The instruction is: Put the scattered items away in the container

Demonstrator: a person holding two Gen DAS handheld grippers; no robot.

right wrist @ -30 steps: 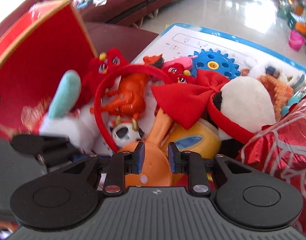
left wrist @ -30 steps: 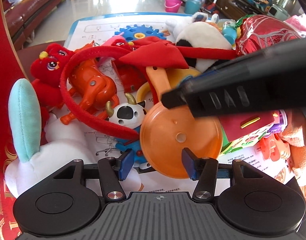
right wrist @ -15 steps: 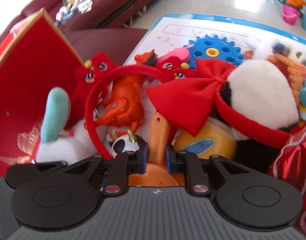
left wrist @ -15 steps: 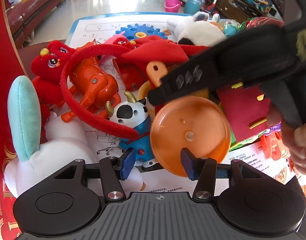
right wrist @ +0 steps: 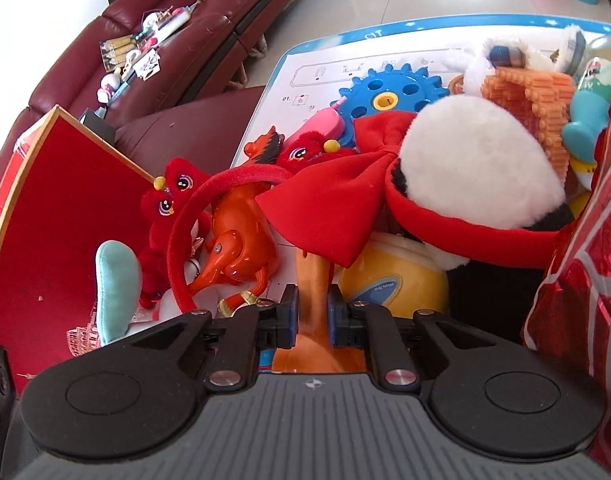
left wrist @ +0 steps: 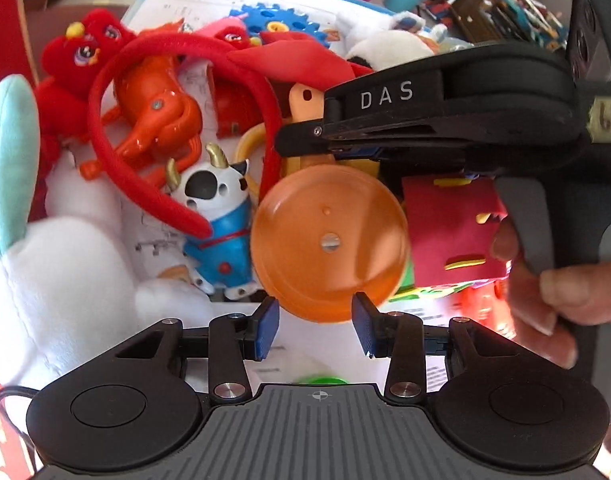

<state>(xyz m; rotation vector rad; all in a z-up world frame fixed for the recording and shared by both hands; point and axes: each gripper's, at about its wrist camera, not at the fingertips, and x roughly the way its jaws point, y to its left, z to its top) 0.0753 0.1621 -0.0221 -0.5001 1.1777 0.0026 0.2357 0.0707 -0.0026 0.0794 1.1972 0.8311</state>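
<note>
An orange toy pan (left wrist: 329,240) lies tilted on the toy pile, its round underside facing the left wrist camera. My right gripper (right wrist: 311,316) is shut on the pan's handle (right wrist: 313,280); in the left wrist view that gripper (left wrist: 301,136) reaches in from the right. My left gripper (left wrist: 315,328) sits just below the pan's lower rim. Its jaws are closing, the rim is at the gap between the pads, and neither pad presses on it. The red box (right wrist: 65,208) stands open at the left.
A red headband with a bow (right wrist: 329,208), an orange plastic animal (left wrist: 157,108), a cow figure (left wrist: 217,216), a white plush (left wrist: 65,272), a panda plush (right wrist: 477,168), a yellow toy (right wrist: 393,284) and a red foil bag (right wrist: 585,280) crowd the pan. A hand (left wrist: 553,292) holds the right gripper.
The right gripper's jaws have closed onto the pan's handle and it has pushed further in over the pile. The left jaws have narrowed and that view has rolled.
</note>
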